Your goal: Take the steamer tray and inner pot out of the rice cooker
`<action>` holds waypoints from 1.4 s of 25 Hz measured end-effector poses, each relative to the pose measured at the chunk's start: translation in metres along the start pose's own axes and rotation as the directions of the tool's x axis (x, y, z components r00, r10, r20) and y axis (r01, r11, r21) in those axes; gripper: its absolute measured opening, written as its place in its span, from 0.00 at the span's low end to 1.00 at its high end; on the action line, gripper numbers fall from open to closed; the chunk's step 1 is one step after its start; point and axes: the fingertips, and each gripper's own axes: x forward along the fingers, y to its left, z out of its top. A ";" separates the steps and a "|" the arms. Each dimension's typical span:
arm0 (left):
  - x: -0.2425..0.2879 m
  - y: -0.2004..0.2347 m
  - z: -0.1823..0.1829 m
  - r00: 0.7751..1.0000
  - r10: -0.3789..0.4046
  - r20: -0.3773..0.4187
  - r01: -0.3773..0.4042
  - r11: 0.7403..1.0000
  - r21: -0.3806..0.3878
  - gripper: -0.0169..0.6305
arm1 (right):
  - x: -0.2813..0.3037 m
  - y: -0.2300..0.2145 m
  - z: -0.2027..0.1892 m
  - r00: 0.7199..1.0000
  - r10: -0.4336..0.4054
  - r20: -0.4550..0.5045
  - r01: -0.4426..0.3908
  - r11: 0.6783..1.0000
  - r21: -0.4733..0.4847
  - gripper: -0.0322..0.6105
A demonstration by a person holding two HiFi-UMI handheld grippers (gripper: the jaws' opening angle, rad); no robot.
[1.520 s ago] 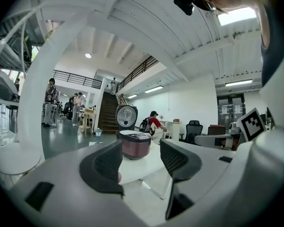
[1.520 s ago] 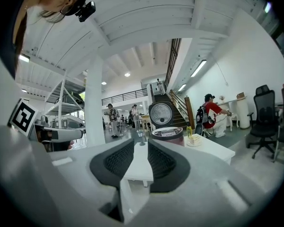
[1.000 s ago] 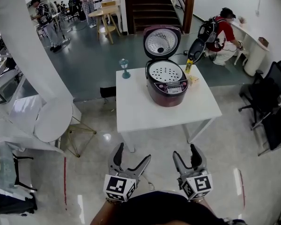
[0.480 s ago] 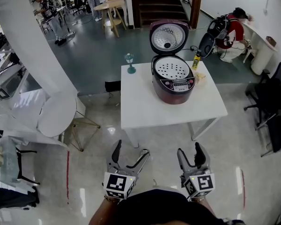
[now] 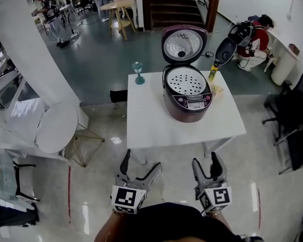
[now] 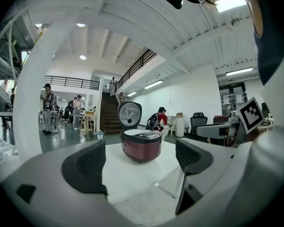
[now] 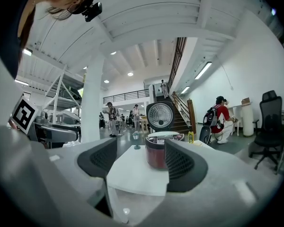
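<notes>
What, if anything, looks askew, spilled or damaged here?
Nothing stands out. The rice cooker stands upright on the table, lid open, steamer tray level inside. The left gripper and right gripper hang open, short of the table.

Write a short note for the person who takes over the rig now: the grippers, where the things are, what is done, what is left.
Left gripper: open, empty, held low, short of the table.
Right gripper: the same.
Rice cooker stands on the table with its lid up. Steamer tray sits in its top; the inner pot is hidden under it.
Done: lid is open.
Left: lift out the tray, then the pot.
</notes>
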 end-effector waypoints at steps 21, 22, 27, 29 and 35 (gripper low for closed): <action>0.167 0.066 0.047 0.992 -0.127 0.007 0.127 0.992 0.015 0.71 | 0.157 -0.066 0.044 0.997 -0.050 0.058 0.051 0.999 -0.017 0.52; 0.174 0.071 0.049 0.992 -0.125 0.011 0.125 0.992 0.019 0.71 | 0.164 -0.070 0.044 0.997 -0.052 0.055 0.053 0.999 -0.014 0.52; 0.210 0.090 0.045 0.992 -0.122 -0.015 0.121 0.993 -0.012 0.71 | 0.198 -0.093 0.044 0.996 -0.077 0.050 0.078 0.997 -0.011 0.52; 0.224 0.097 0.046 0.992 -0.126 -0.017 0.126 0.992 -0.007 0.71 | 0.211 -0.103 0.045 0.994 -0.096 0.052 0.097 0.995 -0.014 0.52; 0.258 0.127 0.045 0.995 -0.099 -0.024 0.098 0.995 -0.030 0.71 | 0.243 -0.127 0.047 0.988 -0.146 0.052 0.149 0.988 -0.043 0.52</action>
